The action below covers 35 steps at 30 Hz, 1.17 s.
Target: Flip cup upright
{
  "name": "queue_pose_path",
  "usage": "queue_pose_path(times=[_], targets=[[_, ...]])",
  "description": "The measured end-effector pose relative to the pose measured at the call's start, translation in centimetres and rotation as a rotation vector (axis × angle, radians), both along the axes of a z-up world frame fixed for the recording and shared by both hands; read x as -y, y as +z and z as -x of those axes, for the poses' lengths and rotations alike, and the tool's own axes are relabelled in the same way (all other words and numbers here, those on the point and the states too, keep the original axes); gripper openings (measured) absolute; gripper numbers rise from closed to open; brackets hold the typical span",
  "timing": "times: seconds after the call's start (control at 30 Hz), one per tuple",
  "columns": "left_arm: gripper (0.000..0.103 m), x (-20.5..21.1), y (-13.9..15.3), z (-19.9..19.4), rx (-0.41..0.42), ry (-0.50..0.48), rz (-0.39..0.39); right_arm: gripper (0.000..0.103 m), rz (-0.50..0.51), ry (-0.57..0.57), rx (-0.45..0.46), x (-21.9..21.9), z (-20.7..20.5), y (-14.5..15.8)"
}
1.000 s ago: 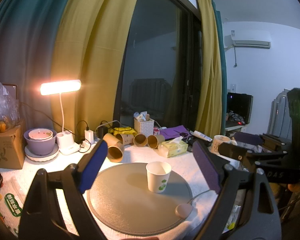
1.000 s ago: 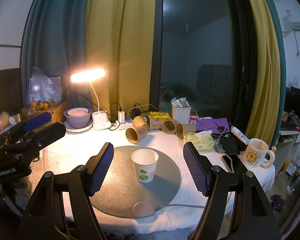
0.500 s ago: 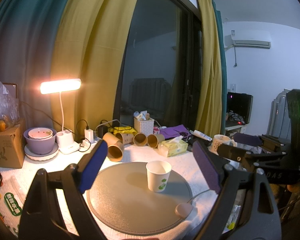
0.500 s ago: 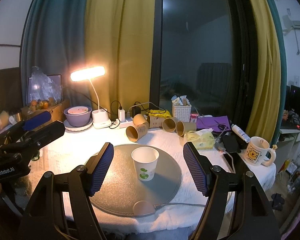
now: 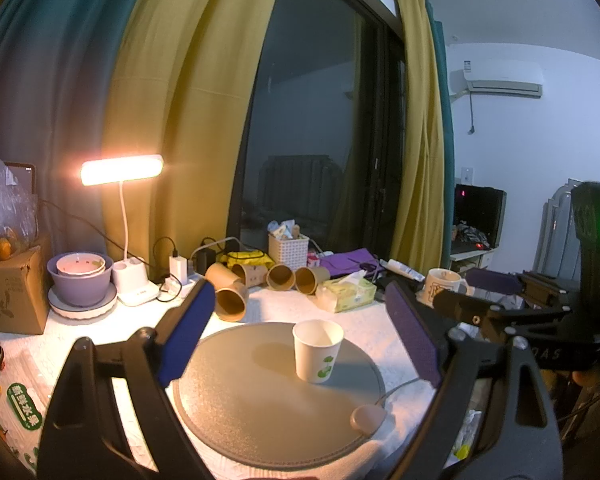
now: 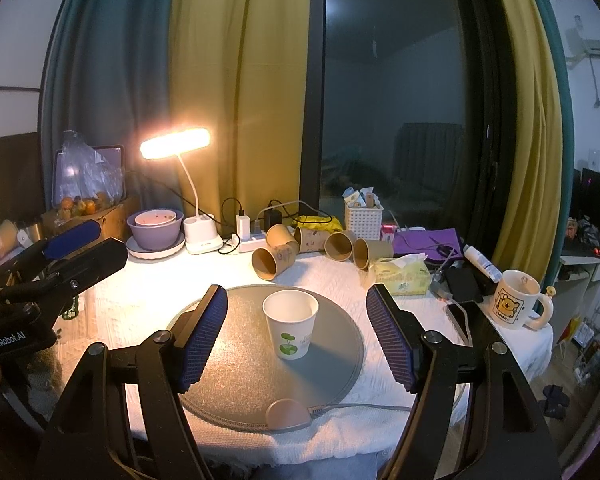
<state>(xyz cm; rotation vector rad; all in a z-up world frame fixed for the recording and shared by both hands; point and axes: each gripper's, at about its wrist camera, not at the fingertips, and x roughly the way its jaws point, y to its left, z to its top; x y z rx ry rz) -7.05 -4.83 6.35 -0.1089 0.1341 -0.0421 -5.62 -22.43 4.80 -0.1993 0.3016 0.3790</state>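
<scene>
A white paper cup (image 5: 318,351) with a green leaf print stands upright on the round grey mat (image 5: 260,400); it also shows in the right wrist view (image 6: 291,329) on the mat (image 6: 236,380). My left gripper (image 5: 300,340) is open and empty, held back from the cup. My right gripper (image 6: 298,336) is open and empty, with the cup seen between its blue pads but farther out. Each gripper shows in the other's view, the right one (image 5: 512,300) at the right and the left one (image 6: 60,256) at the left.
Several brown paper cups (image 6: 276,258) lie on their sides behind the mat. A lit desk lamp (image 6: 176,148), purple bowl (image 6: 155,226), tissue pack (image 6: 400,276), white basket (image 6: 363,218), bear mug (image 6: 516,304) and phone (image 6: 460,316) stand around. A cable puck (image 6: 288,416) lies on the mat's near edge.
Both grippers have drifted only slightly; the cup stays upright on the mat and both stay open.
</scene>
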Motion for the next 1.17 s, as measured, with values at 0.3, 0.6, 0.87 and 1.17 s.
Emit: queue_pose_path(times=[0.3, 0.6, 0.87, 1.17], targets=[[0.088, 0.02, 0.04, -0.04, 0.000, 0.001, 0.000, 0.075, 0.000, -0.001, -0.005, -0.08, 0.05, -0.21], [0.088, 0.00, 0.07, -0.08, -0.001, 0.000, 0.001, 0.075, 0.000, -0.001, -0.005, -0.08, -0.11, -0.09], [0.088, -0.03, 0.11, -0.10, -0.001, 0.001, 0.002, 0.075, 0.000, -0.002, -0.006, -0.10, -0.19, -0.03], [0.088, 0.15, -0.21, 0.11, 0.017, -0.017, -0.012, 0.075, 0.001, -0.002, -0.011, -0.14, -0.21, -0.35]])
